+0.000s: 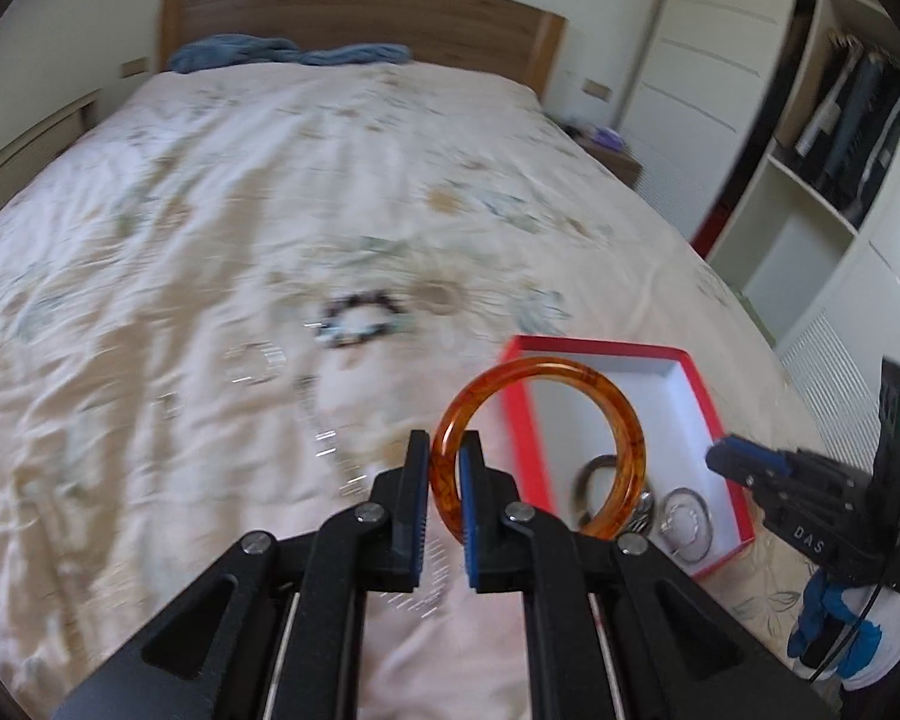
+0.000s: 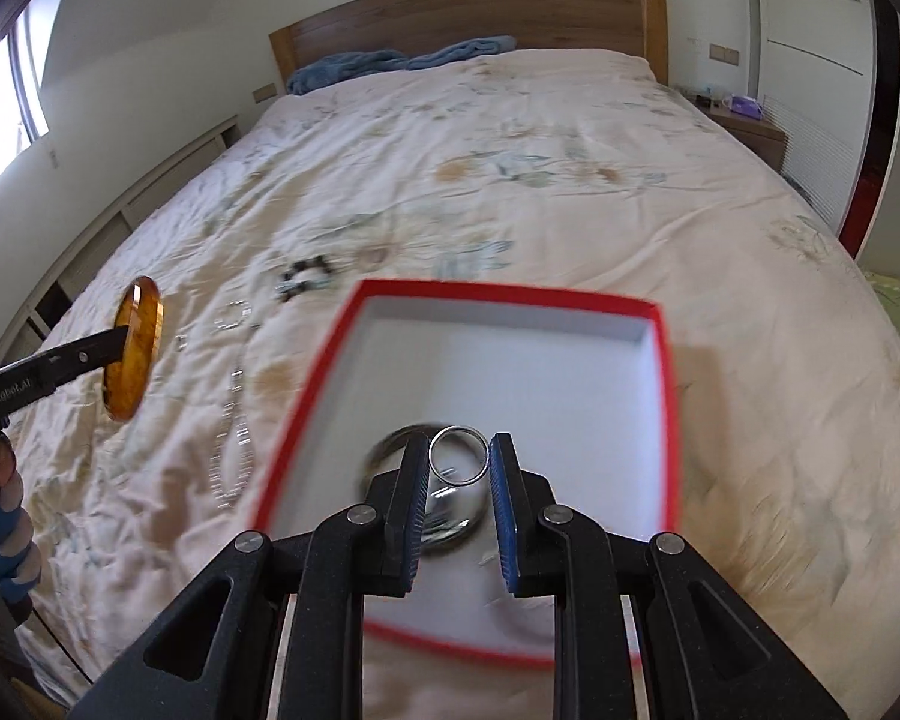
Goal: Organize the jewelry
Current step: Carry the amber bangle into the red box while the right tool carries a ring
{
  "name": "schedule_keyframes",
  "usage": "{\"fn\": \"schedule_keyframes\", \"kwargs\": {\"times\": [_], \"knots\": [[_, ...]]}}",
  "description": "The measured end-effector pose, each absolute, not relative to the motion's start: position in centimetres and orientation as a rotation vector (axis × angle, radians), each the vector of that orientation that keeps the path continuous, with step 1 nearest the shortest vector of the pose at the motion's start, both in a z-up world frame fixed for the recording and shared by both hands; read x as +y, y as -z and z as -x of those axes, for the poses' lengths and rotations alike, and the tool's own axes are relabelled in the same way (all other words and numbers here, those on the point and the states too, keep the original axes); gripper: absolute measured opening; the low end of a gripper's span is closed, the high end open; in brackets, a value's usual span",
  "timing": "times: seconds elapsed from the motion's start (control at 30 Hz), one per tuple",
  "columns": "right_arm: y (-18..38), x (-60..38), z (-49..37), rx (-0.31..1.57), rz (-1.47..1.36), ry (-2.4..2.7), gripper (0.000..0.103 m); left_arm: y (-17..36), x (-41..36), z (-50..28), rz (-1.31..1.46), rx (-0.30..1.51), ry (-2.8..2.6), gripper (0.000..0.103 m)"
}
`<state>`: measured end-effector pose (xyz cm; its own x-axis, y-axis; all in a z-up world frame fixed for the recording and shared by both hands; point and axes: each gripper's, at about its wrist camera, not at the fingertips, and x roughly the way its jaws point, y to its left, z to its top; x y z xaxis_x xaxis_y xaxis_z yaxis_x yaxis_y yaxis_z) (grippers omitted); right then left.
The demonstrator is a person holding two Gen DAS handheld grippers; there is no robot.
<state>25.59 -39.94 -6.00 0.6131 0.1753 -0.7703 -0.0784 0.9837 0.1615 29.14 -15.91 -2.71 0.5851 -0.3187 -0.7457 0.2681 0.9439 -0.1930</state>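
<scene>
My left gripper (image 1: 445, 456) is shut on an amber bangle (image 1: 570, 381) and holds it upright above the bedspread, left of the red box (image 1: 711, 414). The bangle also shows in the right wrist view (image 2: 133, 348). My right gripper (image 2: 459, 456) is over the red box (image 2: 510, 293), its jaws closed on a small silver ring (image 2: 459, 435). Silver bangles (image 1: 687, 519) lie in the box. A dark beaded bracelet (image 1: 360, 321) and thin silver chains (image 1: 252, 363) lie on the bed.
The bed (image 1: 210, 210) has a cream floral cover with a blue blanket (image 1: 288, 54) by the wooden headboard. A nightstand (image 1: 612, 156) and open wardrobe shelves (image 1: 810, 198) stand to the right. The right gripper shows at the left view's right edge (image 1: 744, 462).
</scene>
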Motion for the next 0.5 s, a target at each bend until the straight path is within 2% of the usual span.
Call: {"fn": "schedule_keyframes", "kwargs": {"times": [0.27,0.5], "knots": [[9.0,-43.6,-31.9,0.955,-0.099,-0.202,0.02,6.9,-25.1,-34.5,-0.047,0.969,0.406,0.009],[11.9,-43.6,-34.5,1.027,0.01,-0.288,0.02,10.4,-28.3,-36.2,-0.127,1.037,0.394,0.009]]}}
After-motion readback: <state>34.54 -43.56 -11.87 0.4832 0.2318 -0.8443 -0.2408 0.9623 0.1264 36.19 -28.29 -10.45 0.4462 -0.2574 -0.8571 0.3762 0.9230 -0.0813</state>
